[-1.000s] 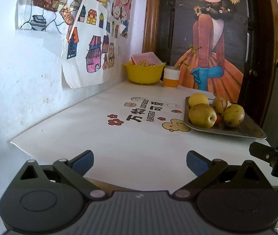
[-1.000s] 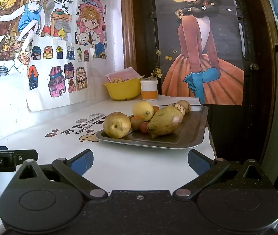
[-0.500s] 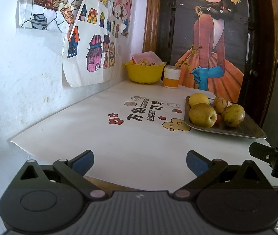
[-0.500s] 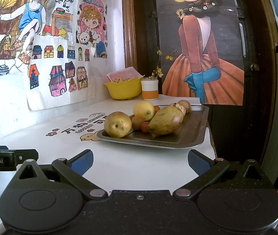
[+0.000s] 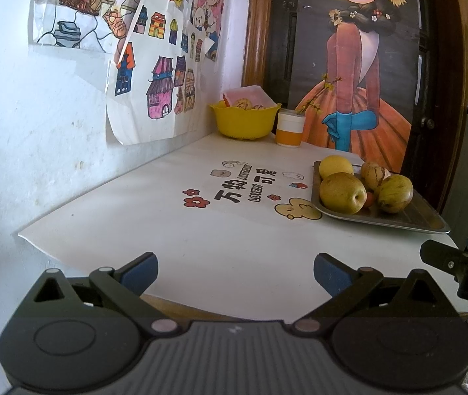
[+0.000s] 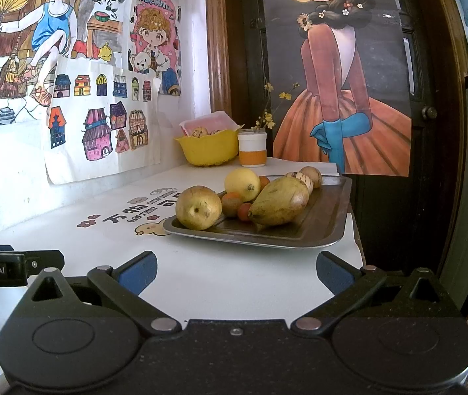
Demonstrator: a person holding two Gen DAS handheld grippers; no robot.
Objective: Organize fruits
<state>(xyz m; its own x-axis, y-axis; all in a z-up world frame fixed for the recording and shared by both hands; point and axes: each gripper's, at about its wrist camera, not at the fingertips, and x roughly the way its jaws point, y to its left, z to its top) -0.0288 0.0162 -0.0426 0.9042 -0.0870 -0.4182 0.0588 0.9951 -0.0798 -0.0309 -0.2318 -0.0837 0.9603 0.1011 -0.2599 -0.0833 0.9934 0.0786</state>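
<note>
At two o'clock in the left wrist view, a metal tray [image 5: 408,219] sits near the right edge of the white table [image 5: 168,217], carrying a brown pear [image 5: 342,193], a lemon [image 5: 335,166], a striped melon pear [image 5: 373,175] and a greenish mango [image 5: 395,193]; the left gripper [image 5: 235,273] hangs over the near table edge, jaws spread wide and holding nothing, well apart from the fruit. At twelve o'clock stand a yellow bowl [image 5: 243,120] and an orange-banded cup [image 5: 289,128]. From the right wrist view, the tray [image 6: 316,230] lies at twelve o'clock, just beyond the right gripper [image 6: 235,273], which is likewise spread and empty. The pear [image 6: 198,208] sits nearest, at eleven o'clock, beside small orange fruits [image 6: 232,204], the lemon [image 6: 242,184] and the long mango [image 6: 280,201]. These fruits look firm, smooth and moderately heavy, likely to roll or bruise; gripping across the widest middle seems safest. Close packing leaves little finger room between the mango and the small fruits. The left gripper's tip [image 6: 16,267] shows at nine o'clock.
</note>
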